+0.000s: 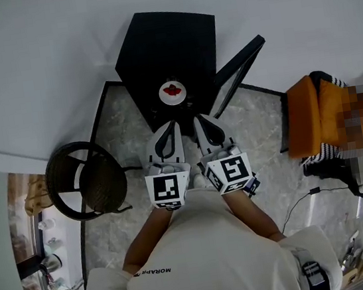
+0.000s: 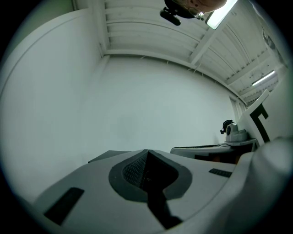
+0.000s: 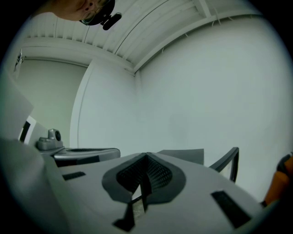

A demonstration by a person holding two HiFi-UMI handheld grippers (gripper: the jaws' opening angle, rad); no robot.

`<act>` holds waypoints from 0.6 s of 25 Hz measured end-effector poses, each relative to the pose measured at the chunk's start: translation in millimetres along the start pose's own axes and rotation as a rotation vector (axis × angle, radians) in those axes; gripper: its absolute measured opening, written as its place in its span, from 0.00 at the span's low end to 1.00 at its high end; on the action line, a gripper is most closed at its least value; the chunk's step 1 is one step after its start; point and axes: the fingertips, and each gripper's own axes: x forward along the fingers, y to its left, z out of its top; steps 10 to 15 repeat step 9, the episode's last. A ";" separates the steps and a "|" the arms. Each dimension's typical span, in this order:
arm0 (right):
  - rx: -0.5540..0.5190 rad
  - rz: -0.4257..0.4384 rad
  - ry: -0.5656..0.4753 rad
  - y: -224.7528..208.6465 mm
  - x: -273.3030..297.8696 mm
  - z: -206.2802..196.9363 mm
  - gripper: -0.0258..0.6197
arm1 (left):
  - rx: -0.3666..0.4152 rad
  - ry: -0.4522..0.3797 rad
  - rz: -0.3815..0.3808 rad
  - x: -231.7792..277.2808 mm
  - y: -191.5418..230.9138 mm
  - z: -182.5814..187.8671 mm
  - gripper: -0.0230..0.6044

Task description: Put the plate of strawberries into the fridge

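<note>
A small white plate of red strawberries (image 1: 173,92) stands on top of a low black fridge (image 1: 167,46), whose door (image 1: 237,66) hangs open to the right. My left gripper (image 1: 168,127) and right gripper (image 1: 202,119) are side by side just short of the fridge, pointing level at it, both with nothing in them. In the left gripper view the left gripper (image 2: 147,153) is shut, with the fridge top (image 2: 106,156) behind it. In the right gripper view the right gripper (image 3: 146,156) has its tips together, and the fridge top (image 3: 185,155) and door edge (image 3: 231,161) show beyond. Neither gripper view shows the plate.
A round dark wicker chair (image 1: 83,181) stands to the left on the marbled floor (image 1: 260,130). An orange seat with striped cloth (image 1: 315,119) is at the right, and cables (image 1: 303,201) lie on the floor near it. A white wall (image 1: 36,61) rises behind the fridge.
</note>
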 end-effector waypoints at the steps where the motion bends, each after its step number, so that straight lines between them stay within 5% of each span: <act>1: 0.001 0.000 -0.001 0.9 -0.5 -0.2 0.06 | -0.001 0.001 0.000 -1.2 0.1 -0.6 0.04; 15: -0.012 0.013 0.004 12.3 0.2 1.6 0.06 | -0.014 -0.002 0.011 -7.2 9.0 3.8 0.04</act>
